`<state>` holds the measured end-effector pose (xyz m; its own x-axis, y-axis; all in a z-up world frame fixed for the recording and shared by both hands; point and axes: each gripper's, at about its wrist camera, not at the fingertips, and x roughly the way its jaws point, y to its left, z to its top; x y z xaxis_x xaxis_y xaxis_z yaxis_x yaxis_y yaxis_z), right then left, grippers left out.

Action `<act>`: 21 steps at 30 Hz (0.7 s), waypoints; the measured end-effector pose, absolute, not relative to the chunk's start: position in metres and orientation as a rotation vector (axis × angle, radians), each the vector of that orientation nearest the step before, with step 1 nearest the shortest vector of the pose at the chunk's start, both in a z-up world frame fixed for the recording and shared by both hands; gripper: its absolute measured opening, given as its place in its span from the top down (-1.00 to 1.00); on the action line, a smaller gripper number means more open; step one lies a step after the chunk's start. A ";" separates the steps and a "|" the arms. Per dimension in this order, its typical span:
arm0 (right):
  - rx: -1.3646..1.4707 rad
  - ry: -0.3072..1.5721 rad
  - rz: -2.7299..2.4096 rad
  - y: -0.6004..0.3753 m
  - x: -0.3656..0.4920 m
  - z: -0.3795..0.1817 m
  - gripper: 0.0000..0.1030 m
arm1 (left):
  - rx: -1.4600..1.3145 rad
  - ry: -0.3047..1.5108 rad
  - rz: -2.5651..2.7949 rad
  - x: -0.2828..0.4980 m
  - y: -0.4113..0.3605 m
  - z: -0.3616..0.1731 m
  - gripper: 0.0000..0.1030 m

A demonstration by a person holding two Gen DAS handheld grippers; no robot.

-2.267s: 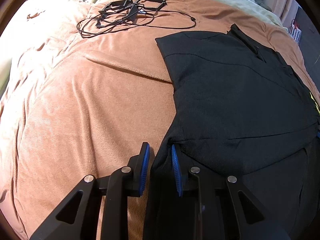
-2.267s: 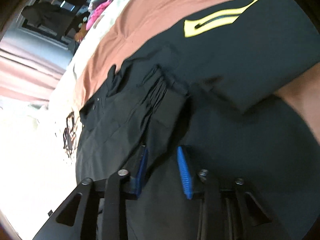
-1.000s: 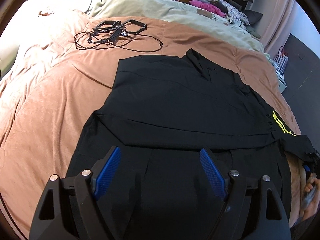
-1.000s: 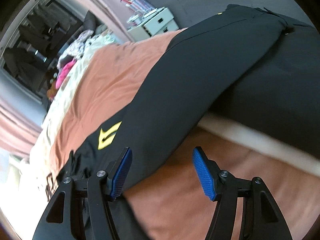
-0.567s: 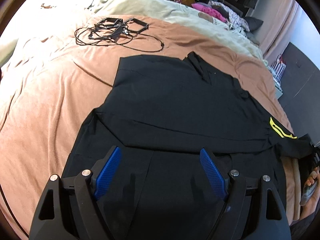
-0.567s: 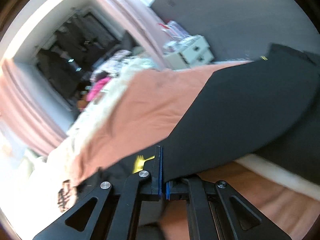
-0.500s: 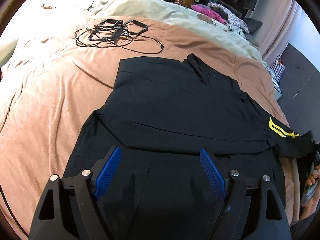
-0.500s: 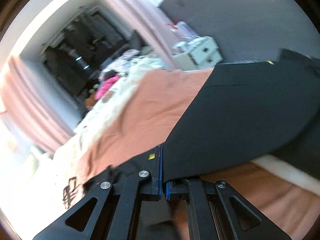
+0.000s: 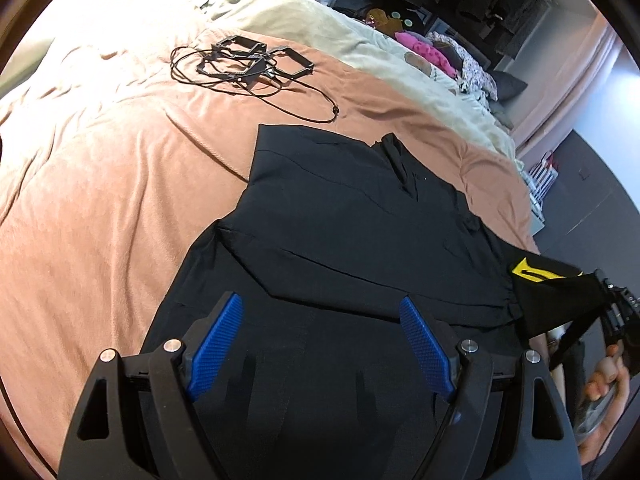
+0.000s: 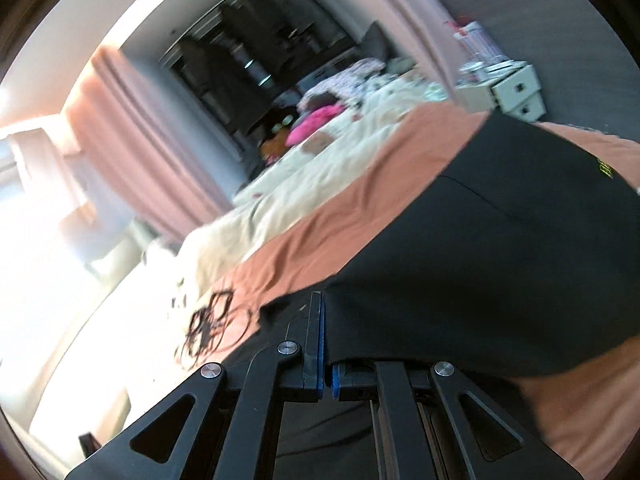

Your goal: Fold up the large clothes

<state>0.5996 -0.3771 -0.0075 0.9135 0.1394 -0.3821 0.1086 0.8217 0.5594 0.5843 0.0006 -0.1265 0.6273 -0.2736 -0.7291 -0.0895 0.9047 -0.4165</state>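
A large black garment (image 9: 352,232) lies spread on the brown bedspread (image 9: 100,200), its left side folded in over the middle. My left gripper (image 9: 320,320) is open and empty, hovering above the garment's near part. My right gripper (image 10: 325,344) is shut on the black sleeve (image 10: 480,260) and holds it lifted off the bed. In the left wrist view the right gripper (image 9: 612,312) is at the far right, with the sleeve and its yellow mark (image 9: 528,272) stretched from it.
A tangle of black cables and frames (image 9: 244,60) lies on the bedspread beyond the garment. A cream duvet (image 9: 360,44) and pink clothes (image 9: 424,48) lie at the far side. White drawers (image 10: 516,92) stand past the bed's edge.
My right gripper closed on the sleeve and has lifted it up and inward over the bed. My left gripper stayed open above the garment, almost still.
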 end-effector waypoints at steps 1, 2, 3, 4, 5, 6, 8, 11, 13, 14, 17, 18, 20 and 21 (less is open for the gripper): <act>0.594 0.440 0.029 -0.365 0.603 -0.009 0.93 | -0.454 0.894 -0.113 0.584 0.003 -0.127 -0.60; 0.573 0.456 0.043 -0.354 0.607 -0.012 0.93 | -0.461 0.895 -0.113 0.584 0.005 -0.128 -0.60; 0.558 0.471 0.058 -0.347 0.612 -0.016 0.93 | -0.469 0.896 -0.113 0.584 0.007 -0.128 -0.60; 0.537 0.501 0.078 -0.334 0.621 -0.021 0.93 | -0.479 0.897 -0.113 0.584 0.009 -0.128 -0.60; 0.519 0.519 0.086 -0.330 0.619 -0.028 0.93 | -0.488 0.896 -0.115 0.584 0.011 -0.128 -0.60; 0.499 0.537 0.091 -0.322 0.621 -0.033 0.93 | -0.495 0.894 -0.117 0.584 0.013 -0.128 -0.60; 0.464 0.581 0.110 -0.305 0.632 -0.048 0.93 | -0.504 0.894 -0.117 0.585 0.016 -0.129 -0.60; 0.429 0.653 0.138 -0.281 0.644 -0.073 0.93 | -0.520 0.895 -0.116 0.585 0.020 -0.129 -0.60; 0.397 0.734 0.148 -0.268 0.655 -0.095 0.93 | -0.525 0.897 -0.115 0.586 0.021 -0.130 -0.60; 0.385 0.769 0.147 -0.265 0.658 -0.104 0.93 | -0.527 0.899 -0.115 0.587 0.021 -0.130 -0.60; 0.344 0.897 0.114 -0.249 0.666 -0.128 0.88 | -0.529 0.905 -0.119 0.588 0.018 -0.131 -0.60; 0.348 0.921 0.113 -0.249 0.666 -0.133 0.68 | -0.527 0.906 -0.121 0.589 0.017 -0.131 -0.60; 0.402 0.948 0.154 -0.254 0.659 -0.136 0.00 | -0.514 0.907 -0.128 0.589 0.011 -0.132 -0.60; 0.422 0.944 0.161 -0.257 0.653 -0.132 -0.34 | -0.504 0.907 -0.131 0.589 0.008 -0.133 -0.60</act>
